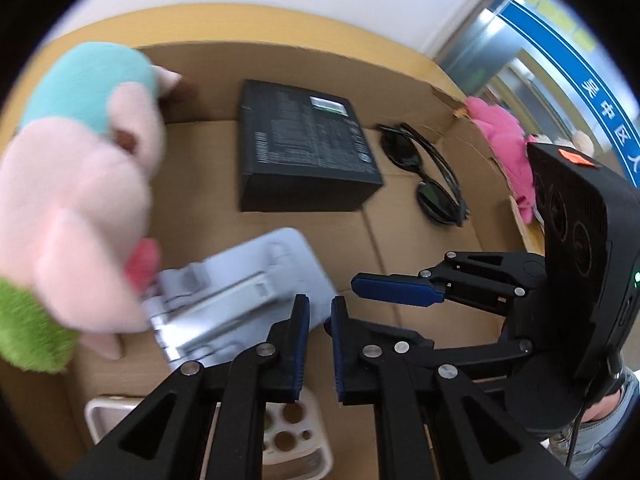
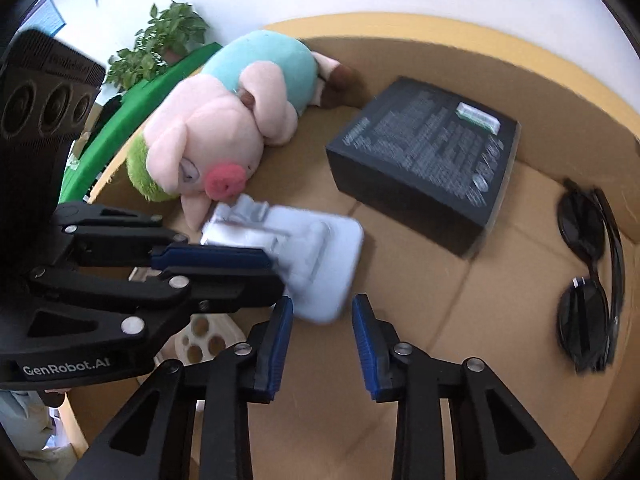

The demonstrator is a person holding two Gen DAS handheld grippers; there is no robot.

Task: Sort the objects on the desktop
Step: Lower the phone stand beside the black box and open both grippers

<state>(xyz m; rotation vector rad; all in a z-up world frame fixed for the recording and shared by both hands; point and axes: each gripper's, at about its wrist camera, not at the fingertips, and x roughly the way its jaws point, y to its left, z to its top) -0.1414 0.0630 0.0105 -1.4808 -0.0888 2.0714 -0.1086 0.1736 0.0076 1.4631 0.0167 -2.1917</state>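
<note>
Although several things lie in the cardboard box (image 2: pixel 460 320), the pale grey-blue folding phone stand (image 2: pixel 304 256) is the one closest to both tools and is probably the item to be sorted next. It lies flat on the box floor, towards the near left side. Its hinged end touches the snout of the plush pig (image 2: pixel 224 128), and it is well apart from the black carton (image 2: pixel 432 160) by the far wall and the sunglasses (image 2: pixel 592 272) at the right edge.

The stand looks like light, rigid plastic and metal. It should be smooth enough to slip, and its hinged leg could swing if it is lifted by that part. A pinch across the thin base plate at its free rounded end seems safest. A beige phone case (image 1: pixel 304 440) lies beside it at the near edge.

Both tools are pitched steeply down into the box, side by side. The left gripper (image 1: pixel 320 304) has its fingers drawn almost together with nothing between them, its tips over the stand's near edge. The right gripper (image 2: pixel 322 304) has its jaws parted and empty, and the stand's rounded corner is just ahead of the gap.
</note>
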